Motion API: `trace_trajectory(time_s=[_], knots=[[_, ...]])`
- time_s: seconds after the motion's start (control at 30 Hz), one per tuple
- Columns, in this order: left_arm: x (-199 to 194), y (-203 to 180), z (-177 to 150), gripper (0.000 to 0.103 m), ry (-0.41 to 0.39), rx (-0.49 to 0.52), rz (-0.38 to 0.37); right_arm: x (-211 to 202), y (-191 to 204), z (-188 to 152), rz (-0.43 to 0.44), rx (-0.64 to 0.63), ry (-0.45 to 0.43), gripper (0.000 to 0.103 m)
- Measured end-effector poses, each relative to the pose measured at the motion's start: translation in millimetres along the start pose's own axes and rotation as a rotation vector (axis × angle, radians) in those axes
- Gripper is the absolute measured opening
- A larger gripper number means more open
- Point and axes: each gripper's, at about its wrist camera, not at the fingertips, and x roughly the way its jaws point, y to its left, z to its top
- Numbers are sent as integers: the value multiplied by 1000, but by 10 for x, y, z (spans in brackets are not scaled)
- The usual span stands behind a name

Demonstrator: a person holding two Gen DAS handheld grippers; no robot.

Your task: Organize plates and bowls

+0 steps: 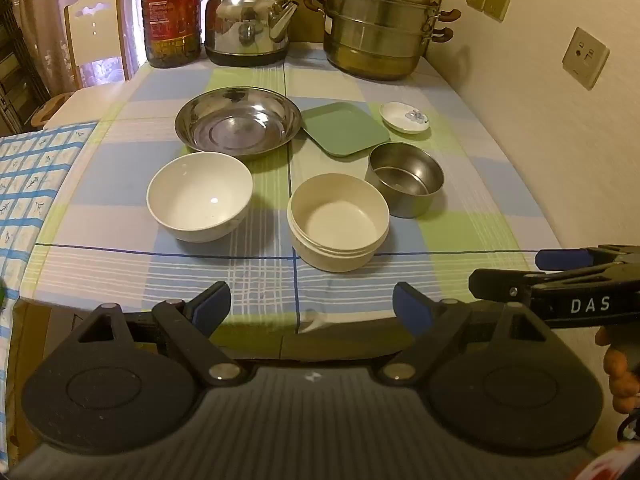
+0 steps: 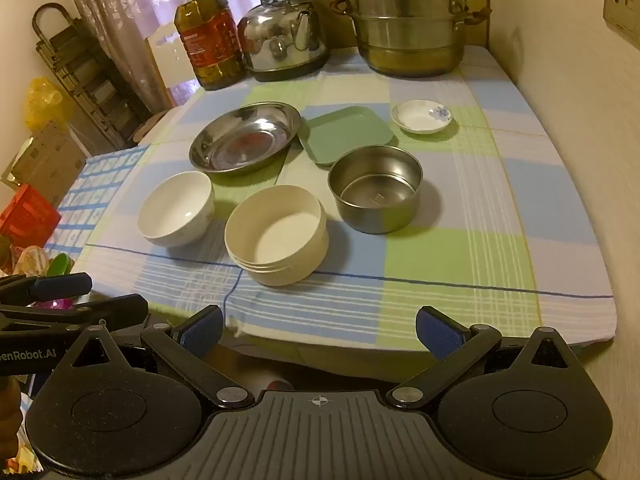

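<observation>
Now both my grippers, left [image 1: 312, 308] and right [image 2: 319, 330], hover jaws apart; cream bowl [image 2: 276, 236] sits nearest, straight ahead on the counter [image 2: 460, 280].

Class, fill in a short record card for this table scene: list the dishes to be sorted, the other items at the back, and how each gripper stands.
bowls: white ceramic bowl; cream plastic round bowl; steel straight-sided bowl
plates: wide shallow steel dish; green square plastic plate; small white saucer with blue flower
stacking: none stacked
back row: oil bottle; steel kettle; steel steamer pot
left gripper: jaws open, empty
right gripper: jaws open, empty
</observation>
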Motion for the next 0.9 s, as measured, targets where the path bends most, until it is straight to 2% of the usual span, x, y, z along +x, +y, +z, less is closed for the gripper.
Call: trace_trajectory(time_s=[0.9], knots=[[58, -19, 21, 87, 6, 7, 5, -8, -13, 50, -4, -1, 7, 102]])
